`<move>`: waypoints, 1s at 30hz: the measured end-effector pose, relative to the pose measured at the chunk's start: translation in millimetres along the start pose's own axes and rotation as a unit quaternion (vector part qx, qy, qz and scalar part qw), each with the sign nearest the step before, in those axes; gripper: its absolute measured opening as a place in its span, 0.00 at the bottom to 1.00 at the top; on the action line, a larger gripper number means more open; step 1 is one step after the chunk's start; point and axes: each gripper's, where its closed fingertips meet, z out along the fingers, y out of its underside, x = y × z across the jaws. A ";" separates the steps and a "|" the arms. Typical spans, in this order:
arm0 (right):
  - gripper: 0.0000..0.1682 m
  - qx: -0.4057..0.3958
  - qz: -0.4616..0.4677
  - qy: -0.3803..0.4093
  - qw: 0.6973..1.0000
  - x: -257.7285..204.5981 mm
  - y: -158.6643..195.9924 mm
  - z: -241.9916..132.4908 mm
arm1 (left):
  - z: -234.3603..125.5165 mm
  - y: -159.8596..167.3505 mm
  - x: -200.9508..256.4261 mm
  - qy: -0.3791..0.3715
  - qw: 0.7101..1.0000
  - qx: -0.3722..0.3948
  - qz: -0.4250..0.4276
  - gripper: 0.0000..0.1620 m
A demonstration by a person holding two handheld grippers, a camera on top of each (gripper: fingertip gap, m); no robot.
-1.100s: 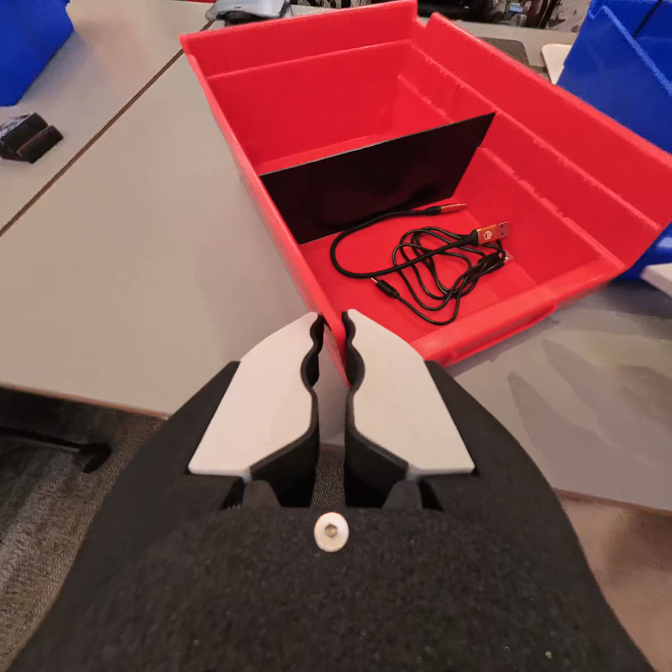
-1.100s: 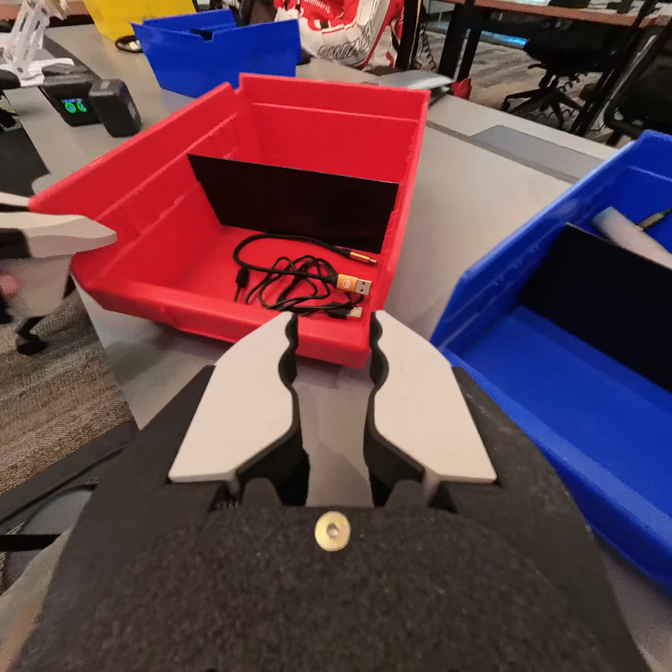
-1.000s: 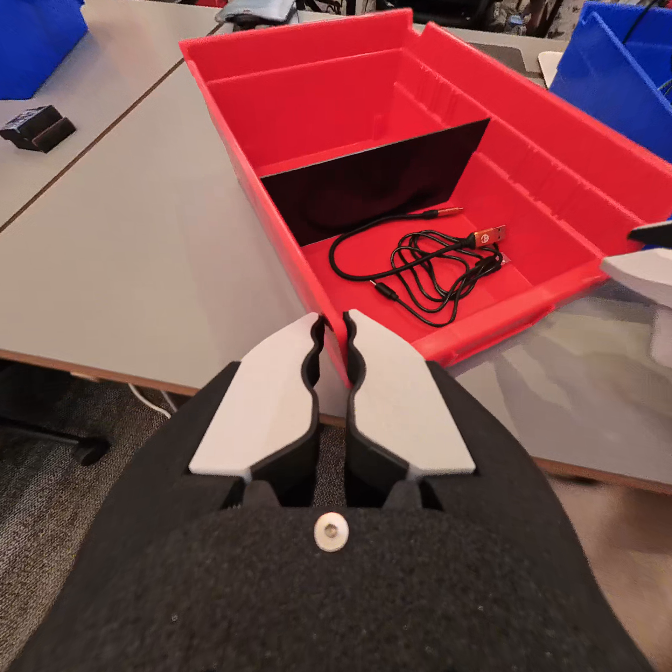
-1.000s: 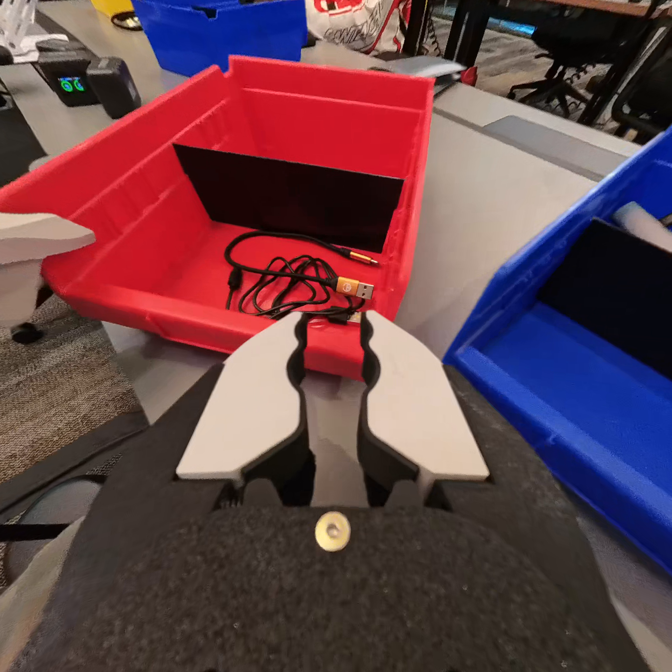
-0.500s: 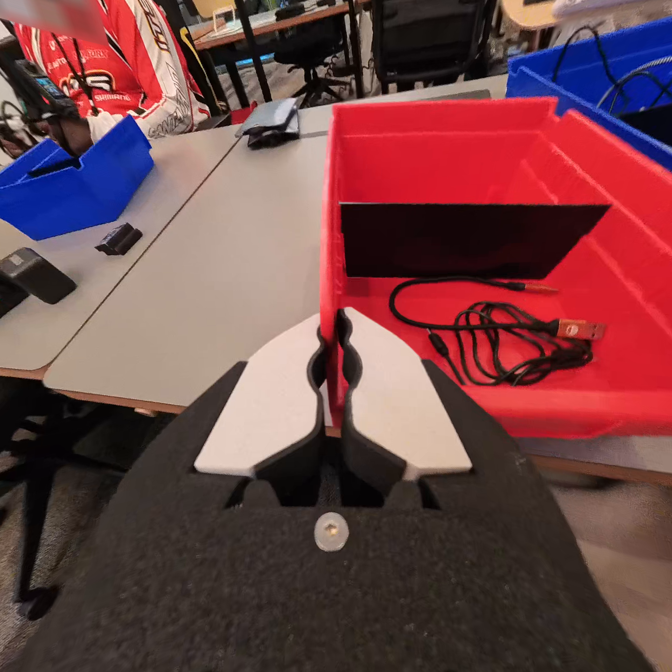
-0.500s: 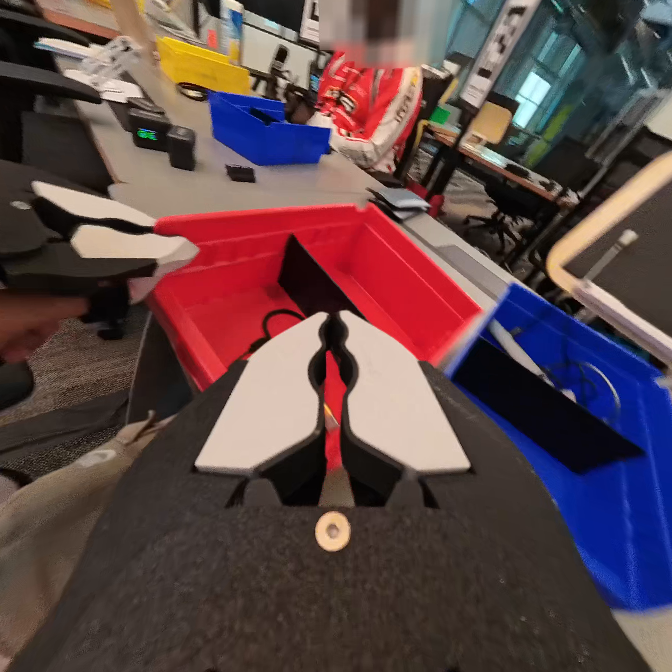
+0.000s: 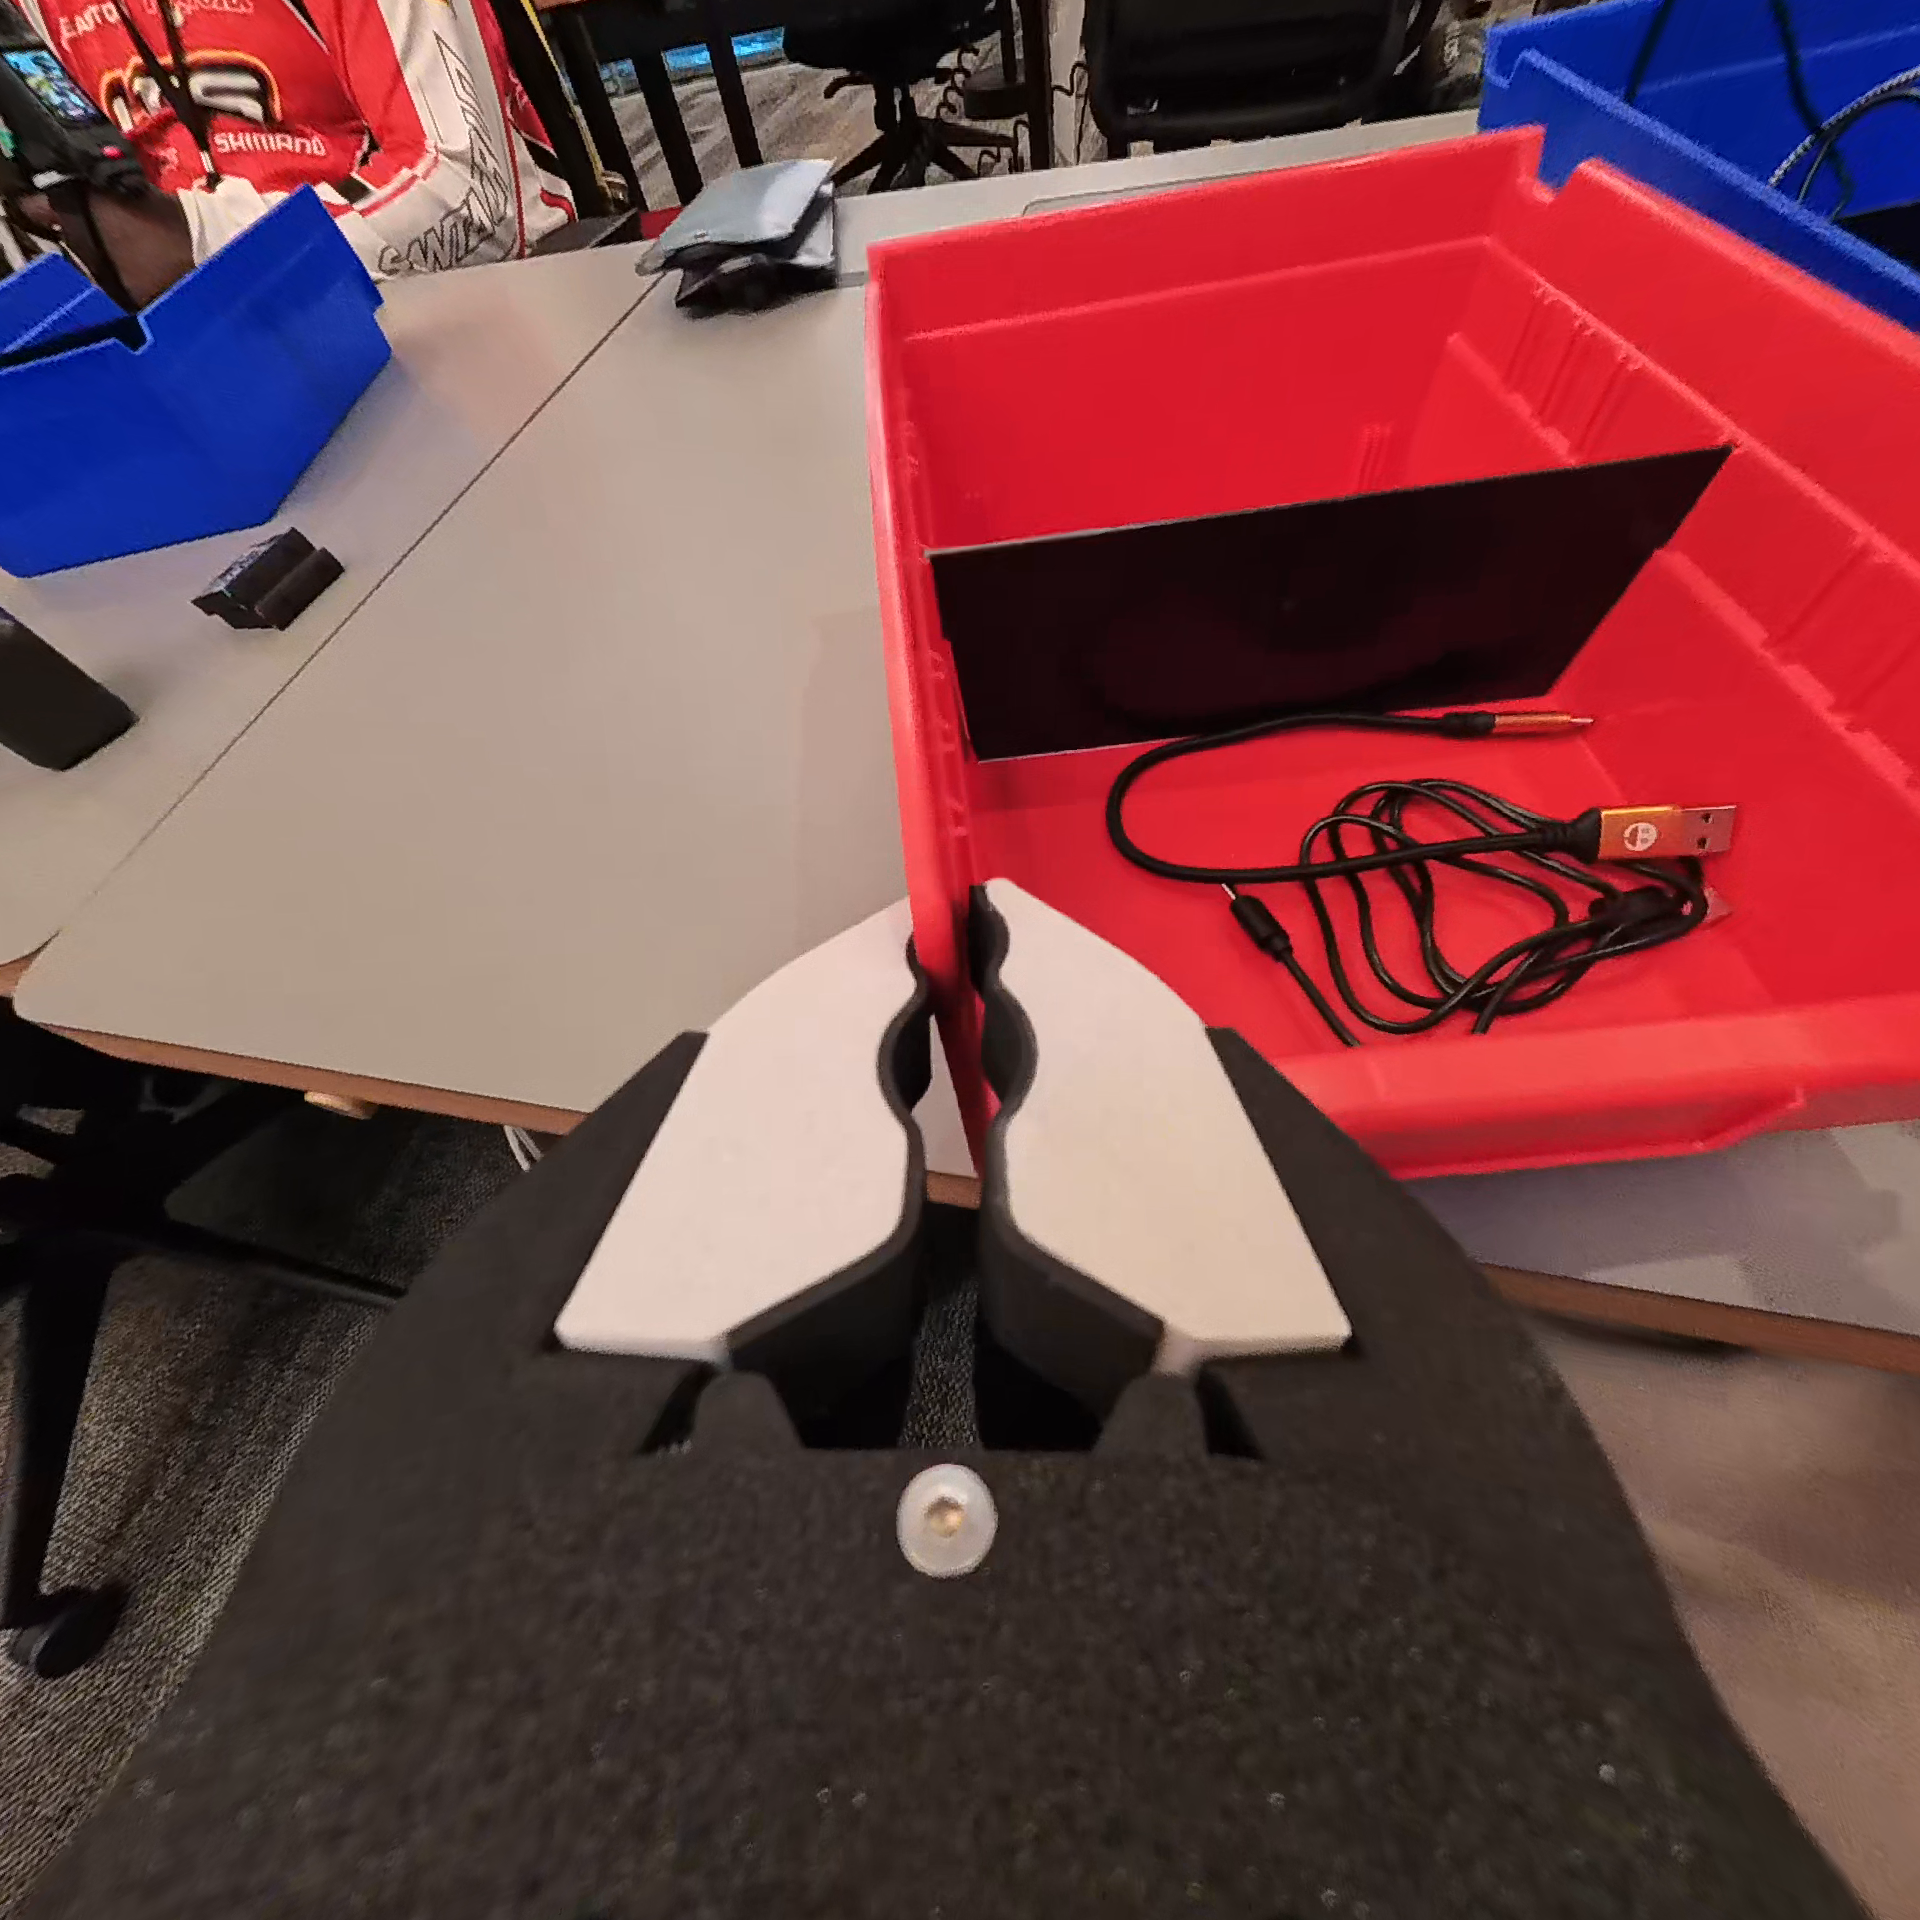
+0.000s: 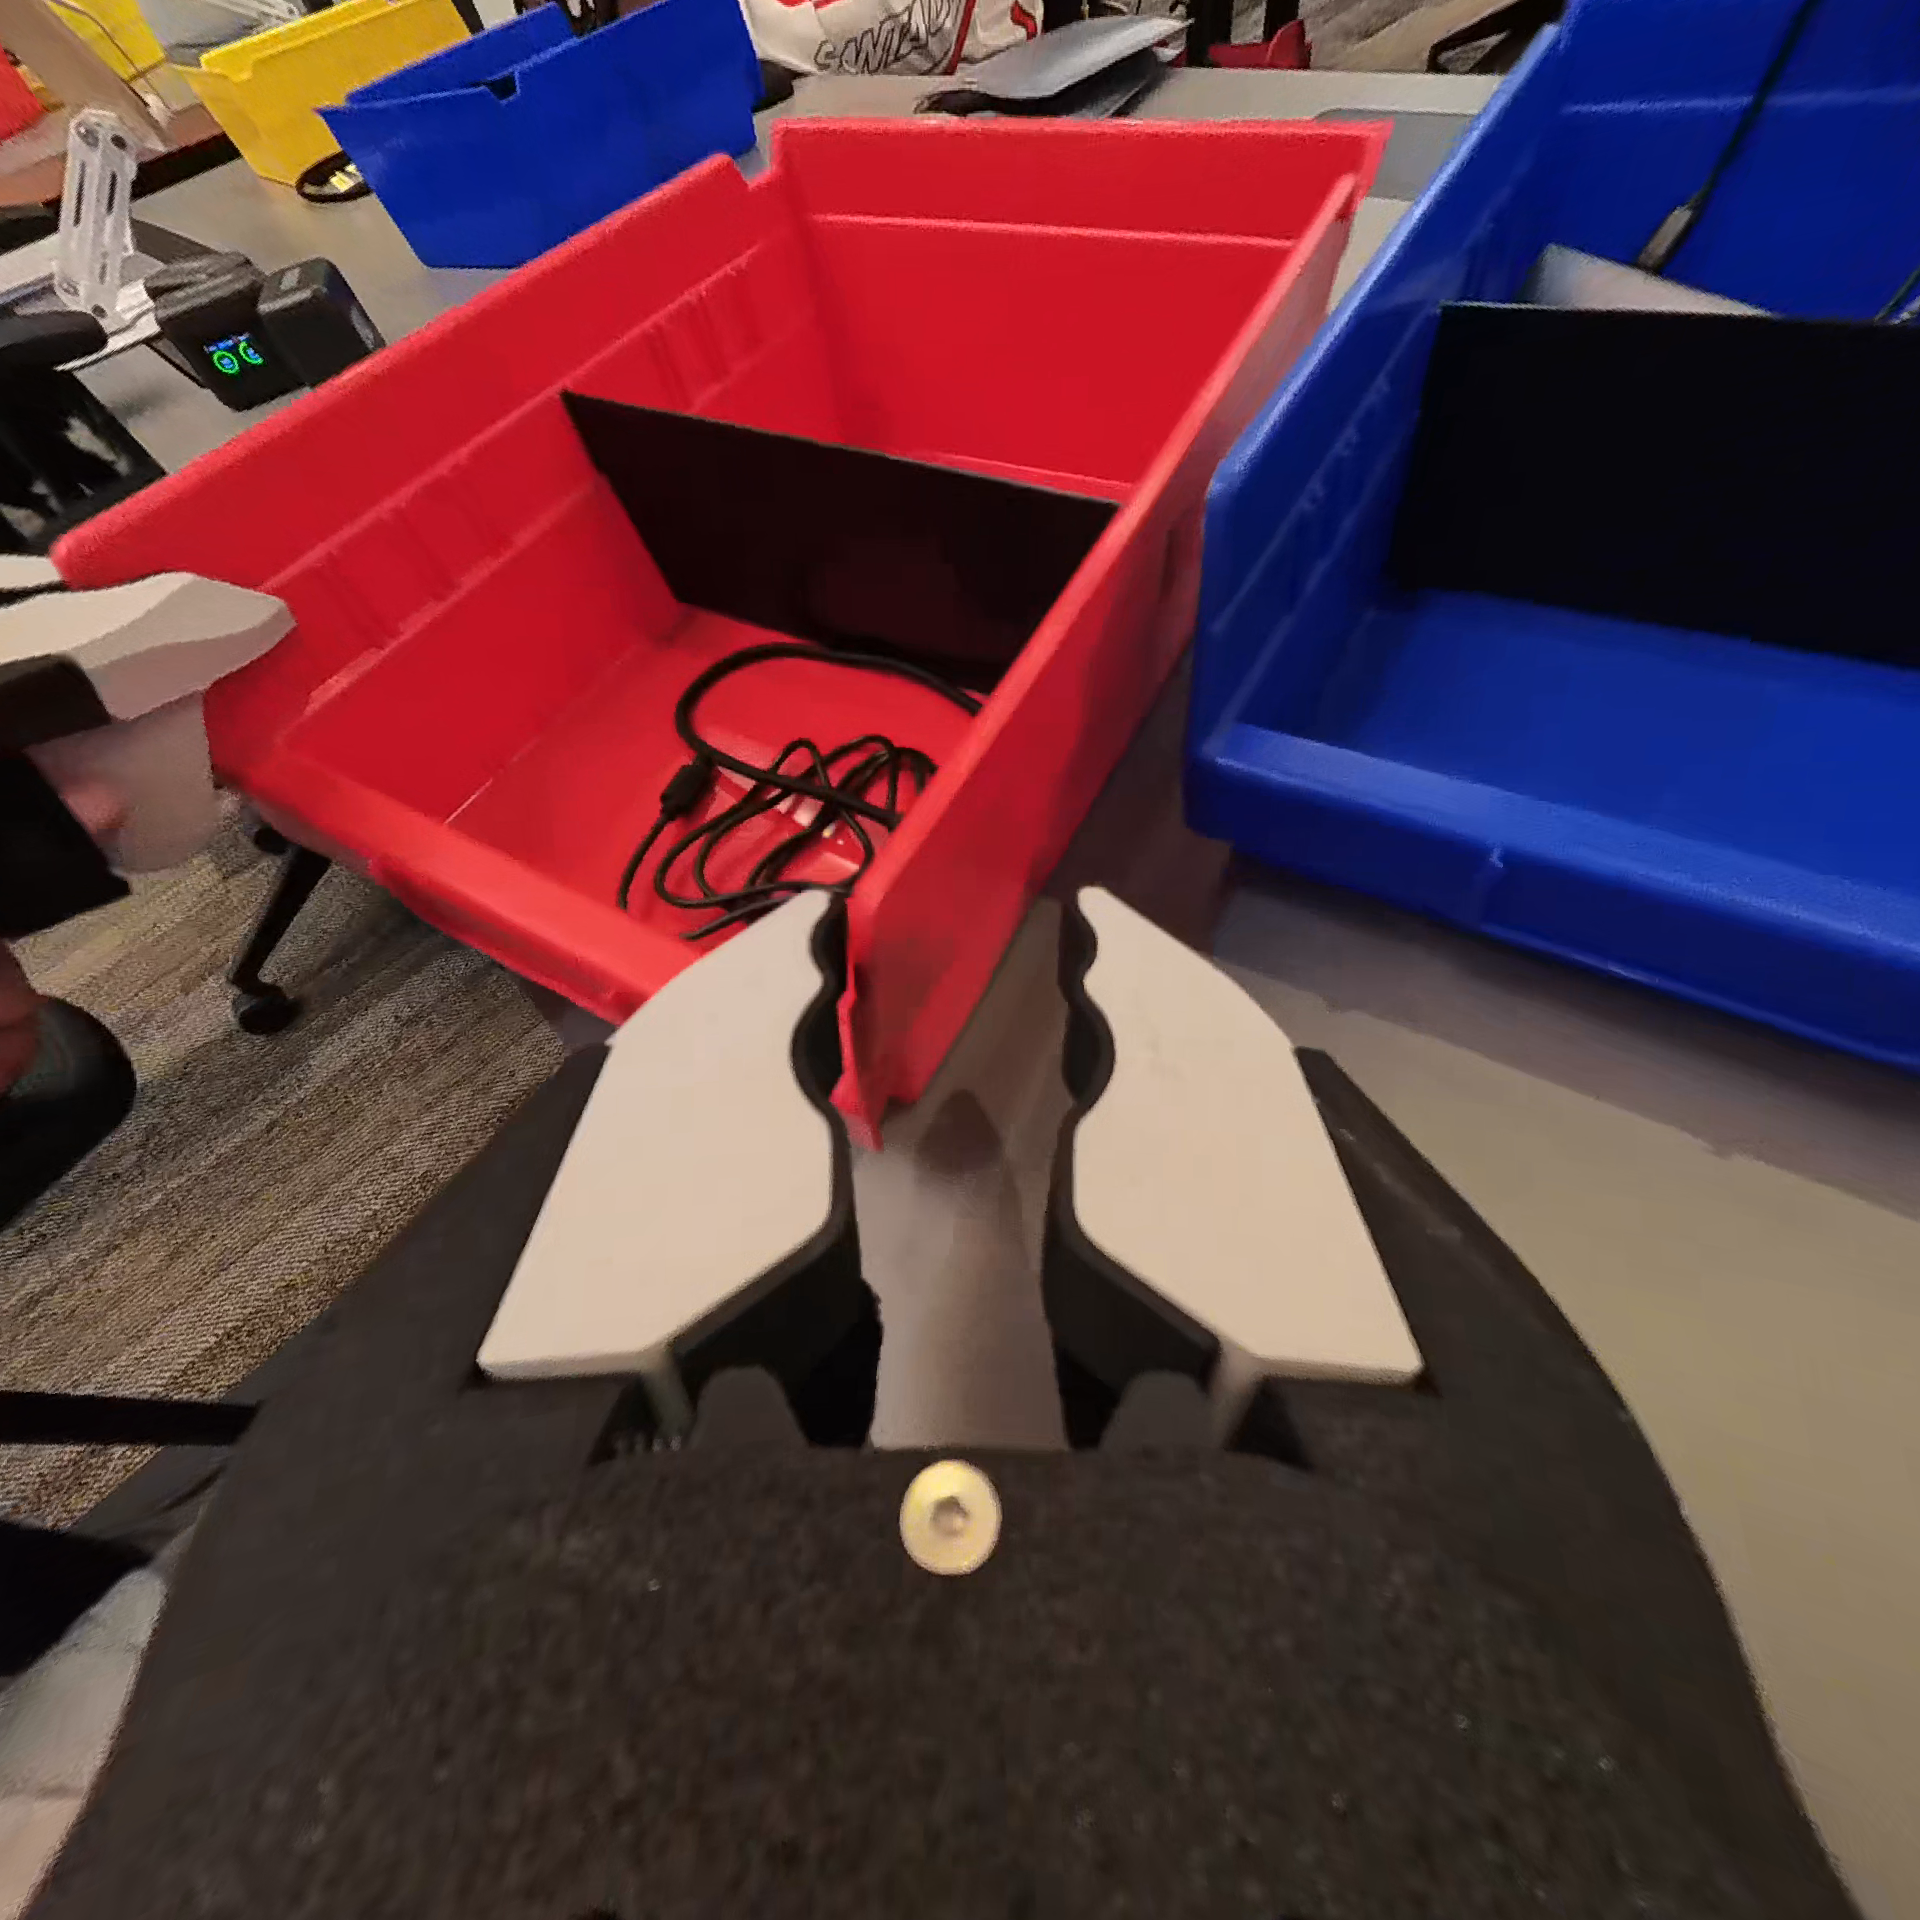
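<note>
A red bin (image 7: 1195, 208) stands on the grey table (image 7: 571, 779) with its front left corner at the table's edge. A black divider (image 7: 1299, 603) splits it. A tangled black cable (image 7: 1455, 904) with an orange USB plug (image 7: 1652, 831) lies in the front compartment. My left gripper (image 7: 951, 914) is shut on the bin's left wall near the front corner. My right gripper (image 8: 951, 914) is open and straddles the front end of the right wall of the red bin (image 8: 1039, 166); its left finger touches the wall and its right finger is apart. The left gripper (image 8: 239, 634) also shows in the right wrist view.
A large blue bin (image 8: 1558, 727) stands close to the red bin's right side. A smaller blue bin (image 7: 187, 416), a small black block (image 7: 270, 592) and a grey pouch (image 7: 748, 229) lie on the table to the left. A yellow bin (image 8: 301, 73) stands farther back. A person in a red and white jersey (image 7: 312, 104) is behind. There is about 20 centimeters between the tips of the two grippers.
The right gripper closed on the bin's front right corner, then opened again. The left gripper stayed shut on the left wall. Both views swung as the bin turned.
</note>
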 end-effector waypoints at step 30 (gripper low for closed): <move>0.03 0.143 0.014 0.348 0.926 242.0 -110.9 -194.5 | 13.9 -183.4 290.4 0.276 0.934 0.173 0.148 0.05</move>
